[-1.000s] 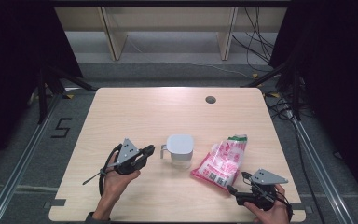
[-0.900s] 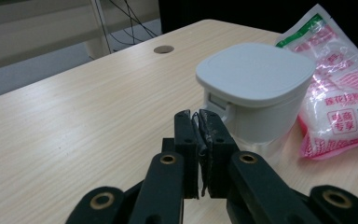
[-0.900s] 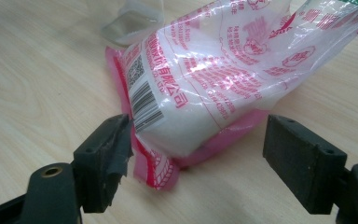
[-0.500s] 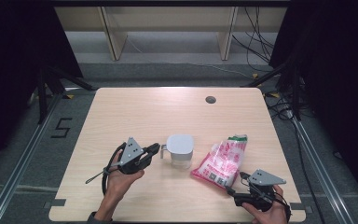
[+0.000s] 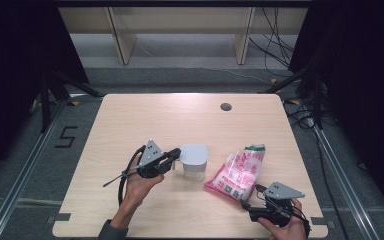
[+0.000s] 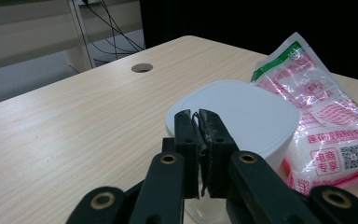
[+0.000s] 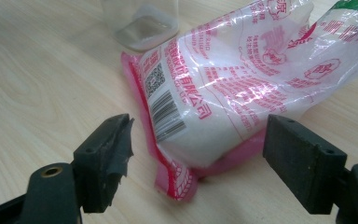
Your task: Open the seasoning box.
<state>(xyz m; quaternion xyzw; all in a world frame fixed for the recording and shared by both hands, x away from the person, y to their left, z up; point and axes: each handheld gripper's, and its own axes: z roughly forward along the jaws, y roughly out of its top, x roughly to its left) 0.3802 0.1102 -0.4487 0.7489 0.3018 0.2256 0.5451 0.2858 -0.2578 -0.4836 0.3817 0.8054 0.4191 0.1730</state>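
My left gripper (image 6: 198, 122) has its jaws pressed together with nothing between them, the tips at the near rim of the white-lidded clear container (image 6: 242, 116), just touching or nearly so (I cannot tell which). Just right of that container lies the pink-printed plastic bag of white granules (image 6: 324, 121). My right gripper (image 7: 198, 154) stands wide apart, one jaw on each side of the bag's (image 7: 228, 88) bottom end, the pads clear of the plastic. Both things rest on the wooden table (image 5: 130, 125), between my two hands.
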